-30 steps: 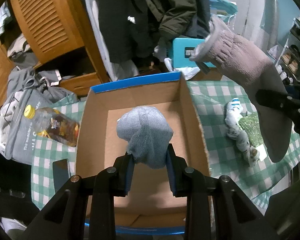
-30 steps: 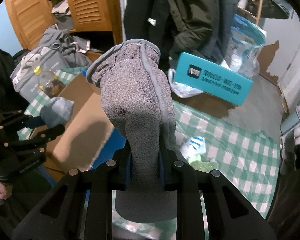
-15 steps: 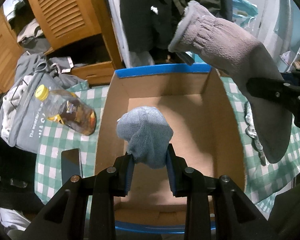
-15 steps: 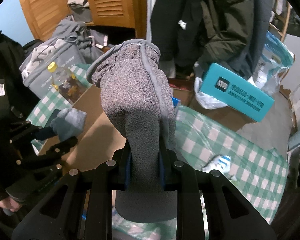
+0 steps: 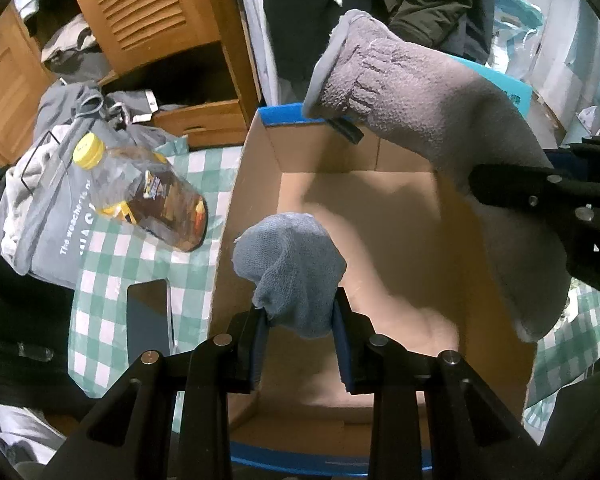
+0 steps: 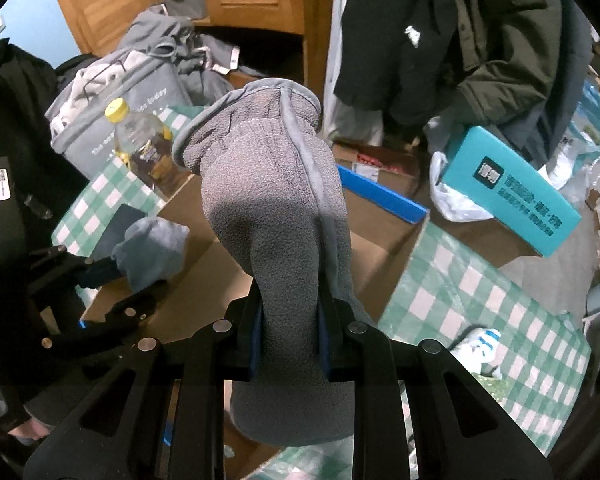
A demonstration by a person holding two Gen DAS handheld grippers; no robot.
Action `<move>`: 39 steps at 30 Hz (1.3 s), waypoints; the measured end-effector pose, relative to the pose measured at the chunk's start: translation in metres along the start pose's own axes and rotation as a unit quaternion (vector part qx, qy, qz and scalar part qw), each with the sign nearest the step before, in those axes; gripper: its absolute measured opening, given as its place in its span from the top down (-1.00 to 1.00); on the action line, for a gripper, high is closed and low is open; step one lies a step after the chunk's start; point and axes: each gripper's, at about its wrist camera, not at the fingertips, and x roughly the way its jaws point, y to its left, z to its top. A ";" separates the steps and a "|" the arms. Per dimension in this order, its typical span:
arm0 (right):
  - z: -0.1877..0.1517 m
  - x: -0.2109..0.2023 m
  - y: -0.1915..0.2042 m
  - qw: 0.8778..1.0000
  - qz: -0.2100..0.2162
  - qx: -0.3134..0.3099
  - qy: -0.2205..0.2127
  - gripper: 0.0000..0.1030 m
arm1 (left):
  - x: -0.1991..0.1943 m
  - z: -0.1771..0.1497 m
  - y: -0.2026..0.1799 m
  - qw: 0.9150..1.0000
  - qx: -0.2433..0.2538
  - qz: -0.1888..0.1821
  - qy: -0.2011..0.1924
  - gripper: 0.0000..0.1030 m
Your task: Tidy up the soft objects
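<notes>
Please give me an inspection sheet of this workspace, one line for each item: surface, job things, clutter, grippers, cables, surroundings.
Surface: green-and-white checked tablecloth.
Job's things: open cardboard box with blue rim, floor bare where visible; blue-grey sock; grey fleece glove; white and blue sock lying on the cloth.
Clutter: yellow-capped bottle lying beside the box; dark flat object on the cloth.
Grippers: left gripper shut on the blue-grey sock above the box; right gripper shut on the grey fleece glove.
Cables: nothing seen.
Surroundings: louvred wooden cabinet, hanging dark coats, grey bag, teal carton.
</notes>
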 end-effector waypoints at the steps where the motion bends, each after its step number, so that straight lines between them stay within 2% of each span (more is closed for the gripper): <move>1: 0.000 0.002 0.001 1.000 0.002 0.000 0.003 0.60 | 0.001 -0.001 0.000 1.000 0.000 0.001 0.002 0.42; 5: 0.001 0.009 0.006 1.000 0.008 -0.007 0.011 0.58 | 0.001 -0.002 0.001 1.000 -0.001 0.006 0.005 0.37; 7: 0.001 0.012 0.009 1.000 0.010 -0.012 0.016 0.46 | 0.001 -0.001 0.002 1.000 -0.003 0.008 0.006 0.30; 8: 0.001 0.013 0.010 1.000 0.009 -0.014 0.018 0.40 | 0.001 -0.001 0.002 1.000 -0.005 0.011 0.006 0.23; 9: 0.000 0.013 0.011 1.000 0.009 -0.015 0.019 0.26 | 0.000 -0.001 0.003 1.000 -0.006 0.013 0.006 0.11; 12: -0.001 0.012 0.012 1.000 -0.001 -0.019 0.016 0.23 | -0.002 -0.001 0.005 1.000 -0.007 0.018 -0.001 -0.14; 14: -0.001 0.009 0.011 1.000 -0.005 -0.018 0.013 0.20 | -0.004 -0.001 0.006 1.000 -0.006 0.021 -0.005 -0.15; 16: -0.002 0.007 0.009 1.000 -0.010 -0.015 0.008 0.02 | -0.006 -0.002 0.006 1.000 -0.007 0.018 -0.005 -0.16; 23: -0.004 0.001 0.003 1.000 -0.017 -0.008 0.003 -0.01 | -0.012 -0.002 0.004 1.000 -0.001 0.016 -0.012 -0.26; 35: -0.016 -0.011 -0.008 1.000 -0.027 -0.001 -0.003 -0.12 | -0.017 -0.001 -0.010 1.000 0.015 0.016 -0.018 -0.28; 39: -0.023 -0.016 -0.015 0.999 -0.034 0.004 -0.006 -0.23 | -0.021 0.000 -0.020 0.999 0.025 0.015 -0.022 -0.30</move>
